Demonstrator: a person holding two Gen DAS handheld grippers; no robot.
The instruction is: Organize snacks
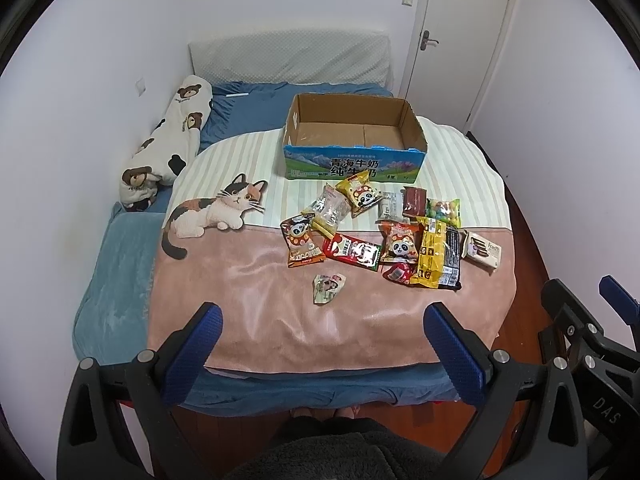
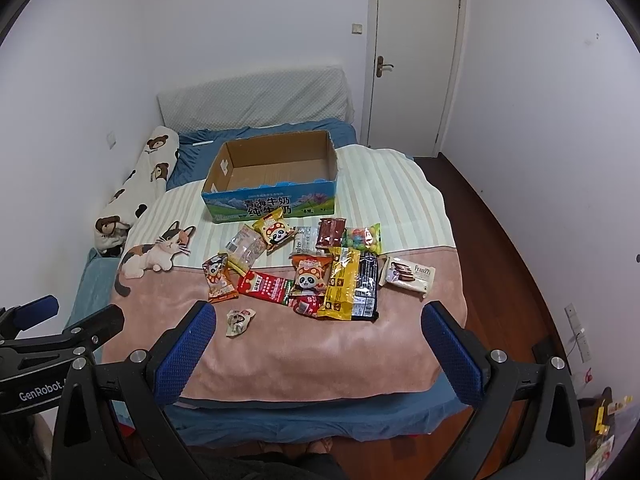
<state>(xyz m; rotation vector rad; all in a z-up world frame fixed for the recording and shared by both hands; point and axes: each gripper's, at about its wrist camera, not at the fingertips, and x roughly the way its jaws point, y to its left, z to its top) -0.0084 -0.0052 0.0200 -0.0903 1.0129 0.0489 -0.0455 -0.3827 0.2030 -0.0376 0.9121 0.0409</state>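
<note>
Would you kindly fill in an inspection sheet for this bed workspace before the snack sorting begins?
Surface: cat-print blanket over the bed, bare near the front edge.
Job's things: cardboard box empty; snack packets scattered in front of it; one small packet lies apart, nearest.
Clutter: bear-print pillow along the wall.
Grippers: left gripper and right gripper open, holding nothing.
Cables: nothing seen.
Surroundings: closed door, wooden floor.

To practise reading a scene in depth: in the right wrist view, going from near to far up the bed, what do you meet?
Right gripper → small crumpled packet → red snack pack → yellow panda packet → cardboard box → headboard cushion.
</note>
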